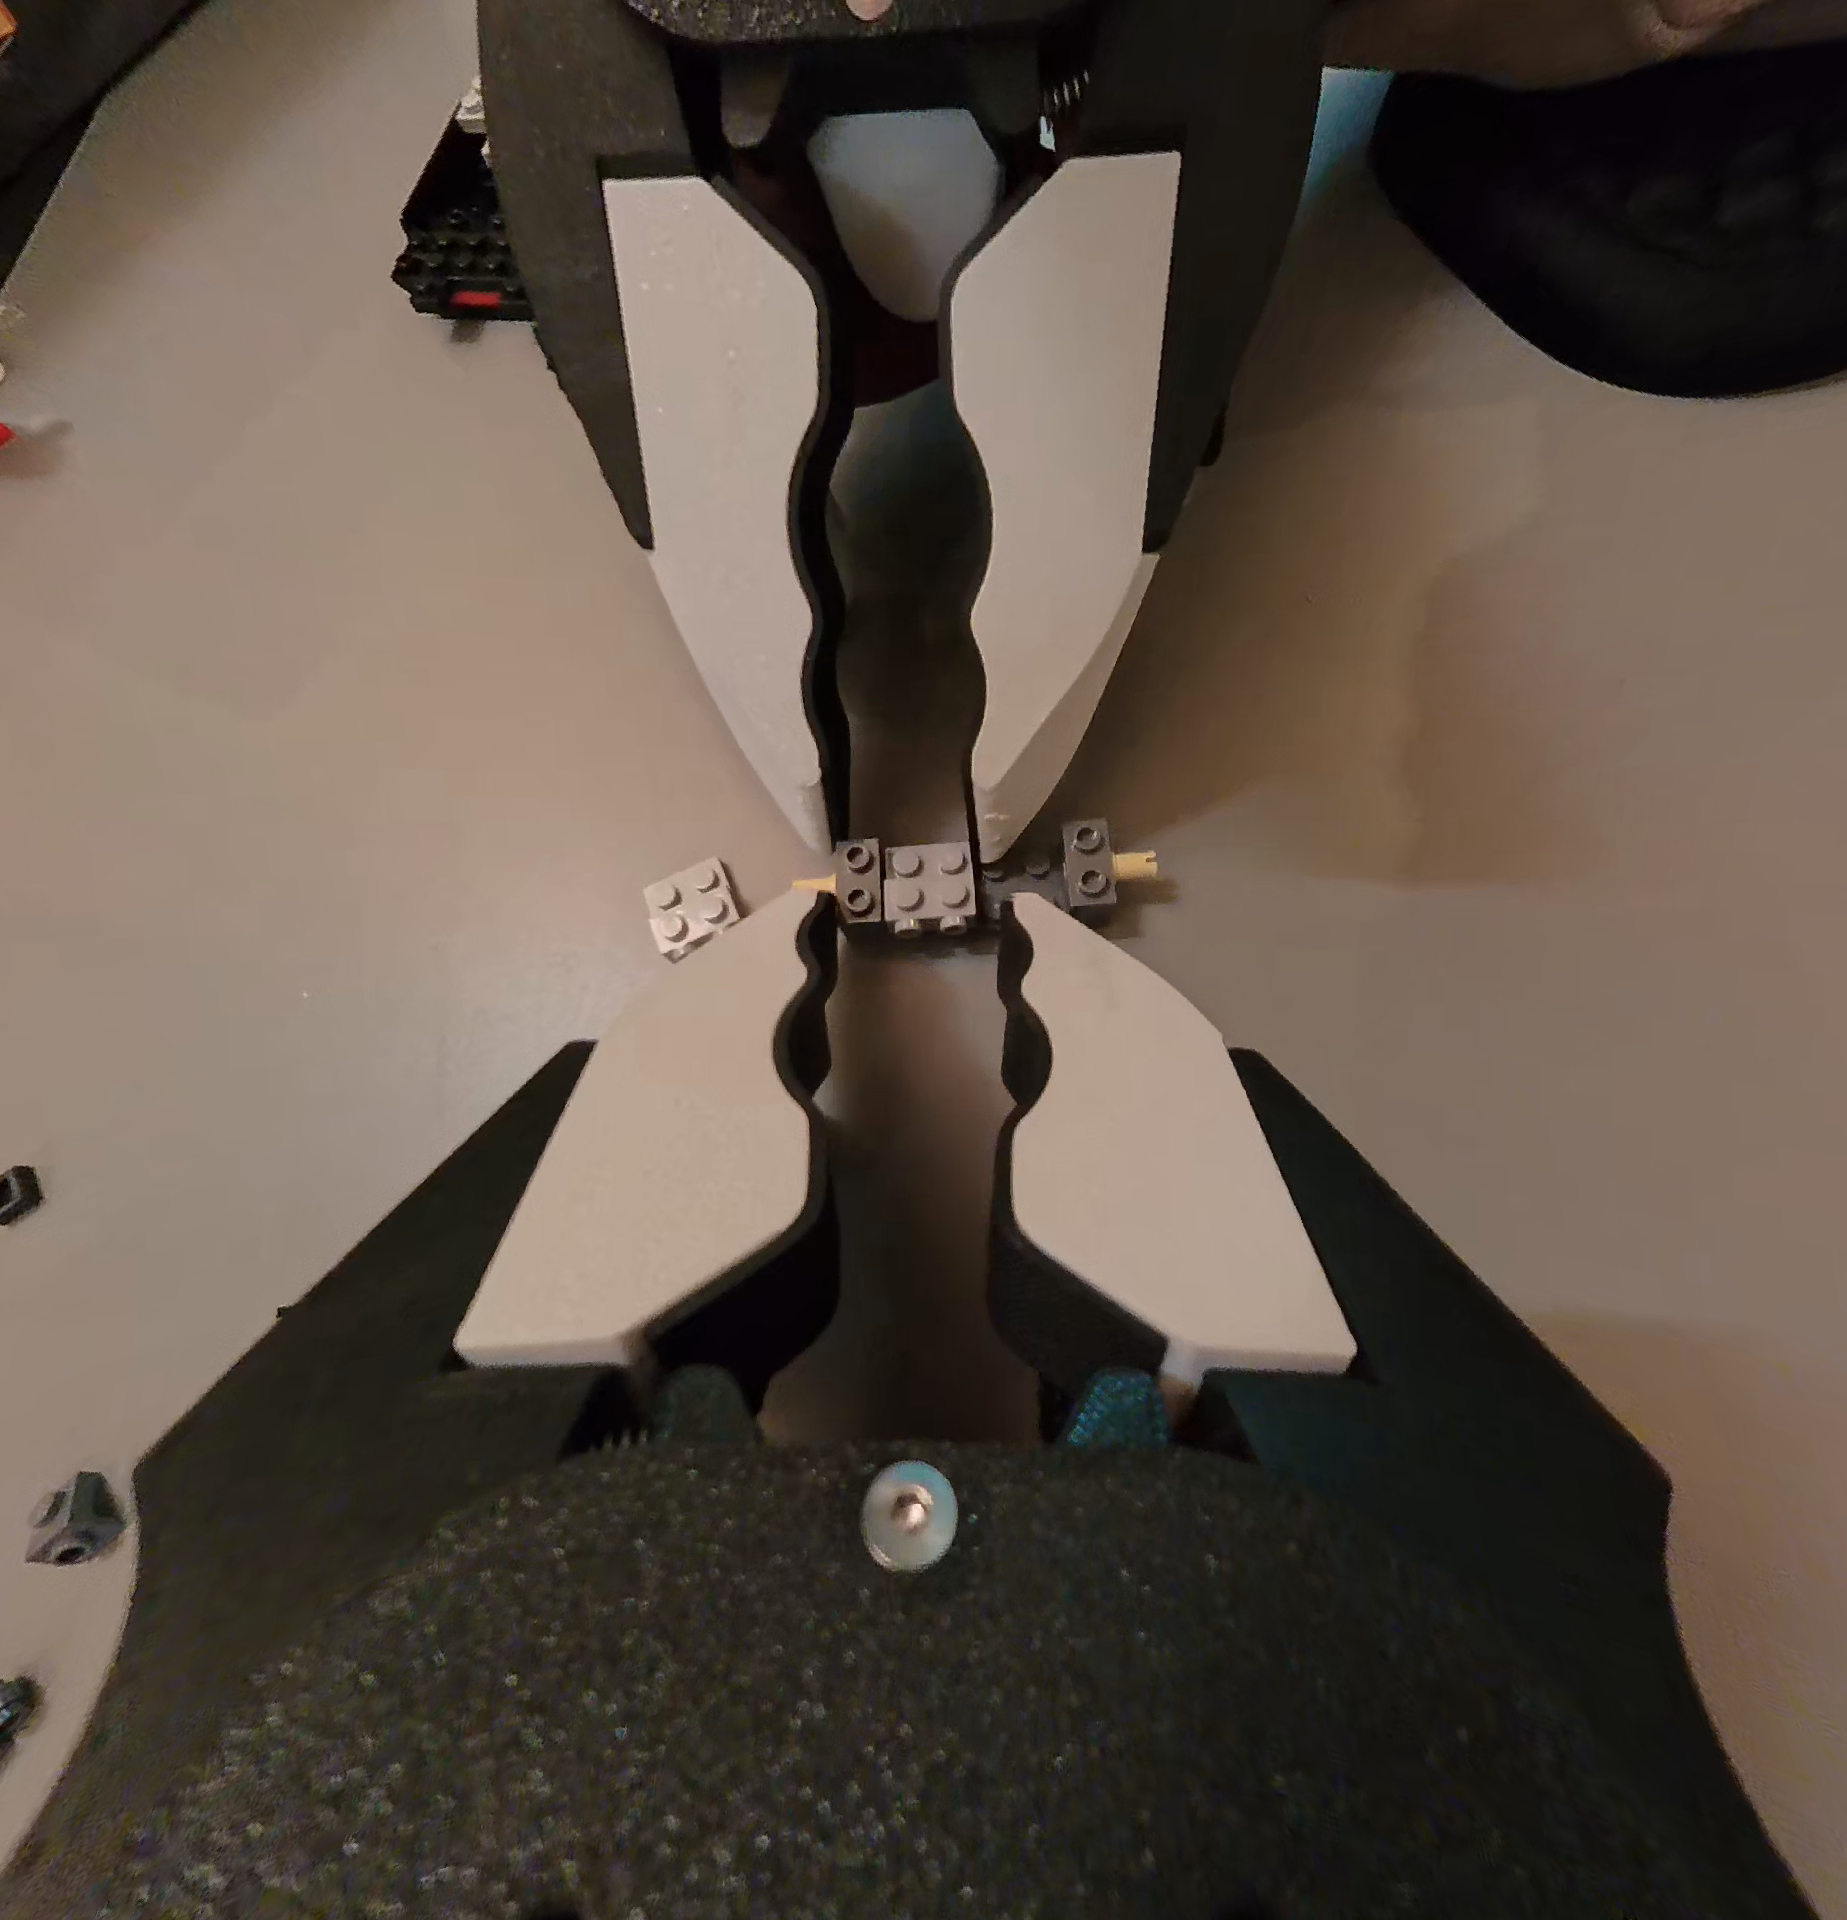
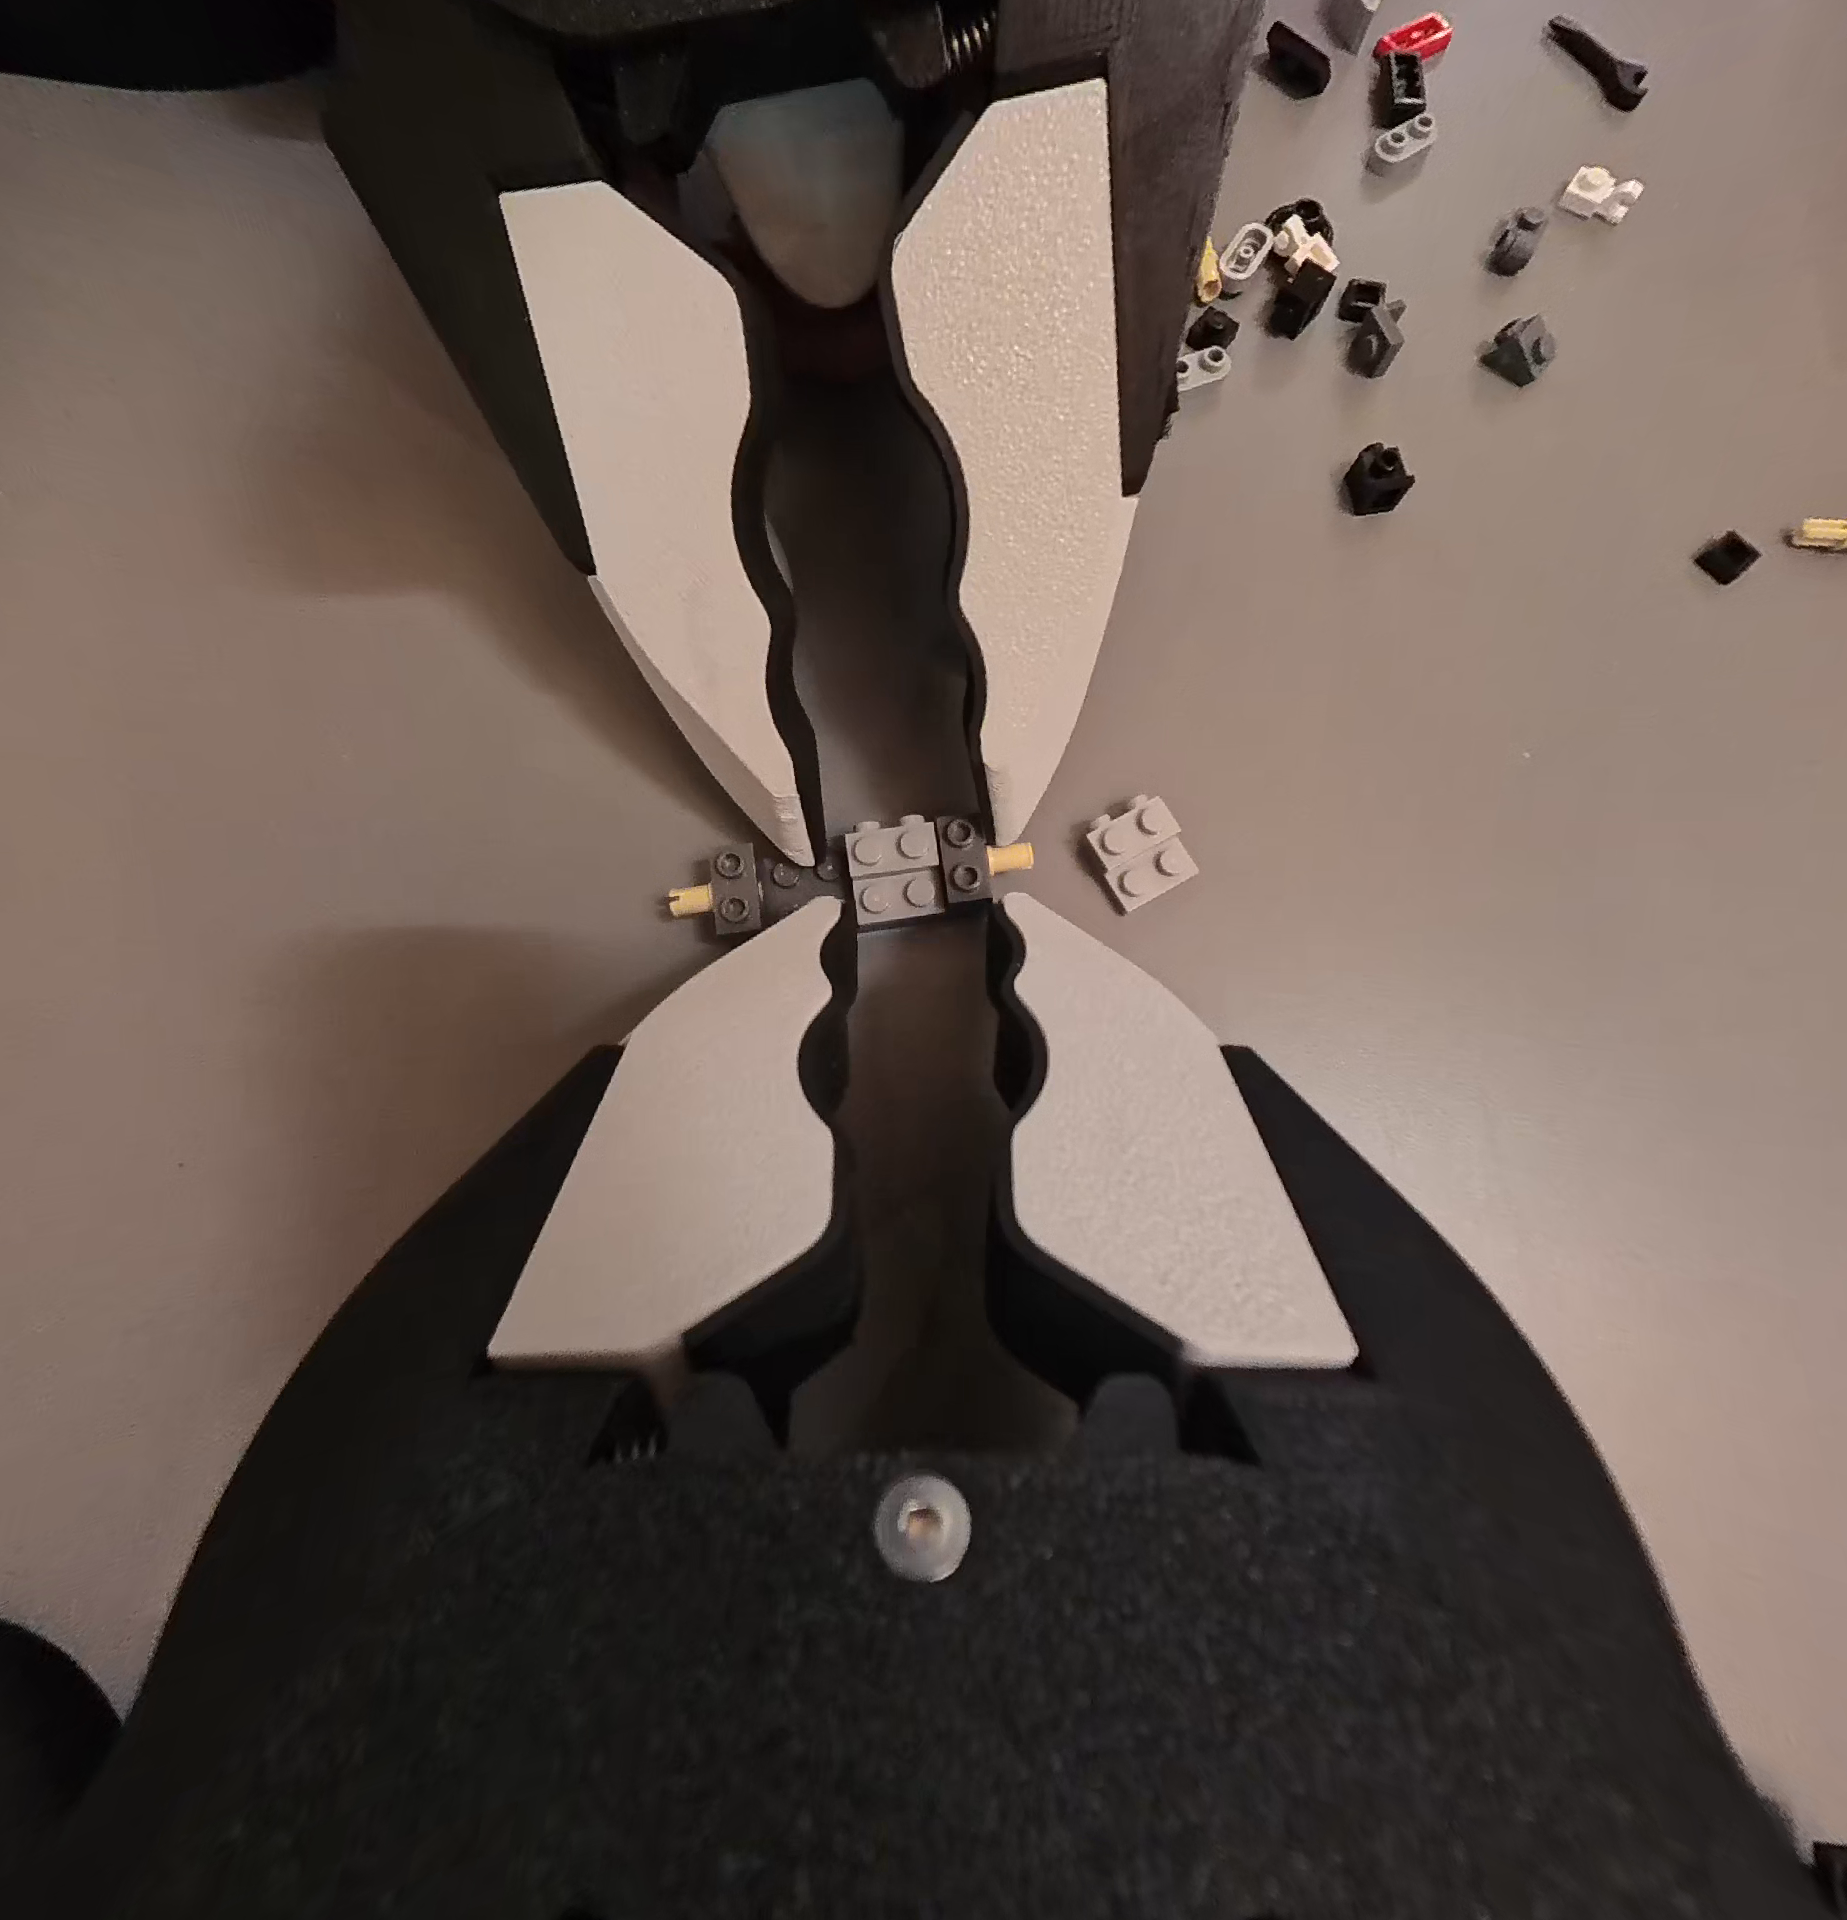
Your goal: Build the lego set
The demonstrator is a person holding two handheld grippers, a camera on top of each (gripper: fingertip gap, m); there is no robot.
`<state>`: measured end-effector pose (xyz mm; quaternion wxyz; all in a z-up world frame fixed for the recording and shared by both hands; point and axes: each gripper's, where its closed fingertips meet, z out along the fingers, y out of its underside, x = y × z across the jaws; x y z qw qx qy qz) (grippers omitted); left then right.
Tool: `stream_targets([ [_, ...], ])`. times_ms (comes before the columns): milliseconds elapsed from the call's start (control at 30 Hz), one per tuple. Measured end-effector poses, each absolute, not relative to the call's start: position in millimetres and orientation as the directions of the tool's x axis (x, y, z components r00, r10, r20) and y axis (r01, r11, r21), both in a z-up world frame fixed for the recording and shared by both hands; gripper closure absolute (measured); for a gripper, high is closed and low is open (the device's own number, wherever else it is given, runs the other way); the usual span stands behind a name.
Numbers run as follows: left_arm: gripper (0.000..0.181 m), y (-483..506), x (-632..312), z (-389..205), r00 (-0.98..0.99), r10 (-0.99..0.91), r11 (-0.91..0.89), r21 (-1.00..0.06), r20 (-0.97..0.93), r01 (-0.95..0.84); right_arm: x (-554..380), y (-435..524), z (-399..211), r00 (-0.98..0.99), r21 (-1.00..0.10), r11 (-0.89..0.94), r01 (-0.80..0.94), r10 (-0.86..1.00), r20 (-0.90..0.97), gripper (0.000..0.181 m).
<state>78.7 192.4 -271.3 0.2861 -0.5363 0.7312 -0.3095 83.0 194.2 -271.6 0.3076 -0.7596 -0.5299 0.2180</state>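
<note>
Two grippers meeting tip to tip over a small lego assembly [image 1: 955, 883] on a plain grey table [image 1: 327, 675]. Left gripper [image 1: 914, 914], entering from the bottom of the left wrist view, with fingers set a brick-width apart and tips flanking the near side of the assembly — whether actually squeezing or merely bracketing, cannot tell. Right gripper [image 2: 919, 920], seen likewise from the bottom of the right wrist view, fingers at a similar narrow spacing around the same section; grip also impossible to confirm. Assembly [image 2: 877, 878] lying flat on the table: a light grey studded block [image 1: 929, 881] at centre, dark grey plates on both sides, and a tan pin [image 1: 1142, 860] projecting from one end, with a second tan pin tip [image 1: 810, 883] at the other. Loose light grey brick [image 1: 693, 906] just beside the assembly, apart from it and turned at a slight angle; same brick [image 2: 1142, 854] visible in the right wrist view. Scatter of small loose pieces [image 2: 1366, 270] — black, dark grey, white, one red — toward the far right corner of the table in the right wrist view. Black studded plate with a red element [image 1: 462, 260] partly hidden behind the opposite gripper near the table's far edge in the left wrist view. Few stray dark parts [image 1: 10, 1195] along the table's left edge.
</note>
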Motion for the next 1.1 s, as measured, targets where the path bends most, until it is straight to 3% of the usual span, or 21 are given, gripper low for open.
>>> stream_targets([
  [1100, 0.158, 192.6, 76.1, -266.2, -0.24, -0.965, 0.231, -0.778, -0.107, -0.584, 82.9, 192.1, -273.0, 0.338, -0.7, -0.257, 0.666, 0.941, -0.024, 0.155],
])
